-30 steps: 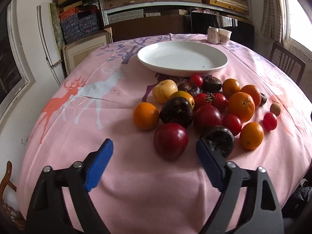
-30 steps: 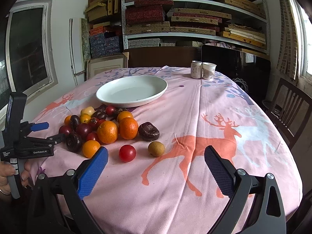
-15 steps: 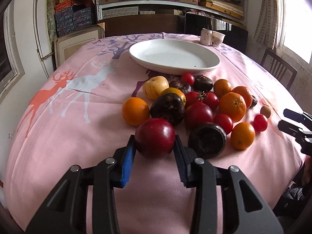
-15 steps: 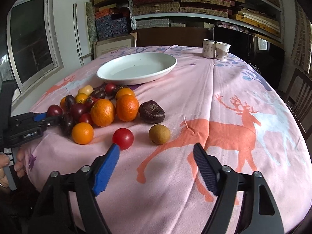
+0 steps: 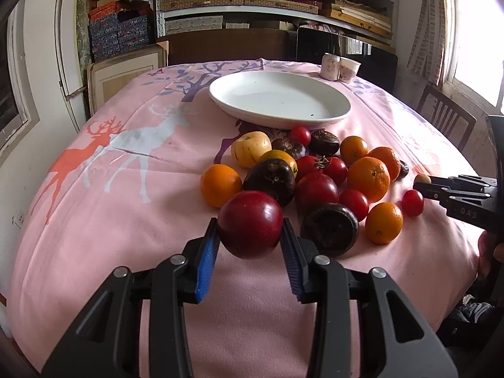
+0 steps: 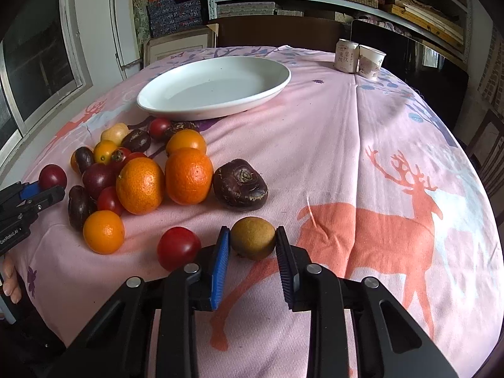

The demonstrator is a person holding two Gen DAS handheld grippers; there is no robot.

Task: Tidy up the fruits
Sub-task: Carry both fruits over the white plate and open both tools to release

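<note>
My left gripper (image 5: pixel 249 242) is shut on a dark red plum (image 5: pixel 250 223) and holds it just above the pink cloth, in front of a pile of oranges, tomatoes and dark fruits (image 5: pixel 315 173). My right gripper (image 6: pixel 252 245) is shut on a small brown-green round fruit (image 6: pixel 253 237) at the cloth, with a red tomato (image 6: pixel 178 248) just left of it. The empty white plate (image 5: pixel 334 116) lies beyond the pile; it also shows in the right wrist view (image 6: pixel 277 86).
A can (image 6: pixel 346 55) and a paper cup (image 6: pixel 371 60) stand at the table's far right. A dark wrinkled fruit (image 6: pixel 240 184) lies ahead of the right gripper. Shelves, a chair (image 5: pixel 447 119) and windows surround the table.
My left gripper closed on the red plum and lifted it slightly. My right gripper moved forward and down and closed on the small brown-green fruit.
</note>
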